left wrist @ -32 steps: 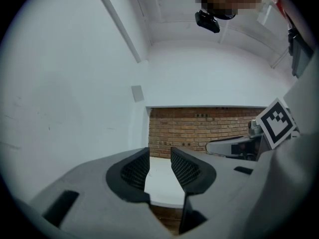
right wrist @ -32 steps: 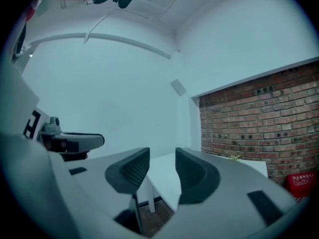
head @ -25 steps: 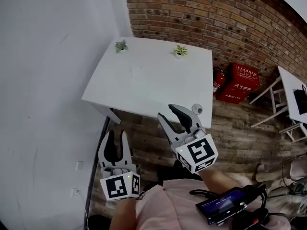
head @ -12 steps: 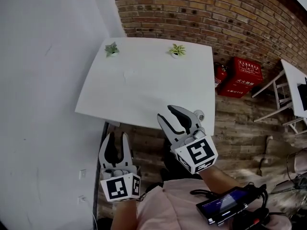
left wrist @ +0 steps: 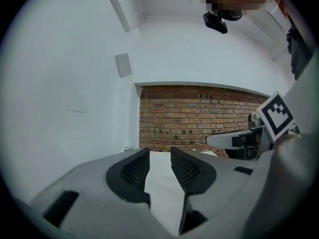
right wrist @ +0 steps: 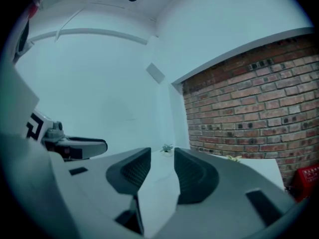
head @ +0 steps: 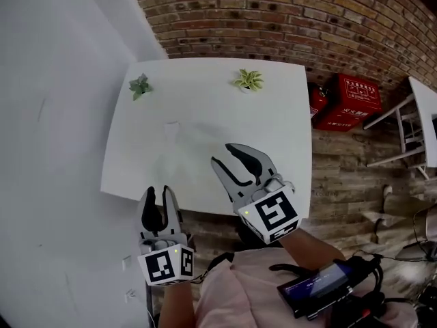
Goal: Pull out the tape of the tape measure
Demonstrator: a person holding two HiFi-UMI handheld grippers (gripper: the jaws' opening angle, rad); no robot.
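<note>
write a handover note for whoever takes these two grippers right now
Left gripper: fingers apart, nothing between them, held short of the near edge of the white table.
Right gripper: fingers apart, empty, over the table's near right part.
Tape measure: not visible in any view at this moment, so look for it first.
On the table: two small potted plants along the far side.
Done: nothing, no tape pulled.
Left: find the tape measure, hold its case with one gripper, pull the tape out with the other.
</note>
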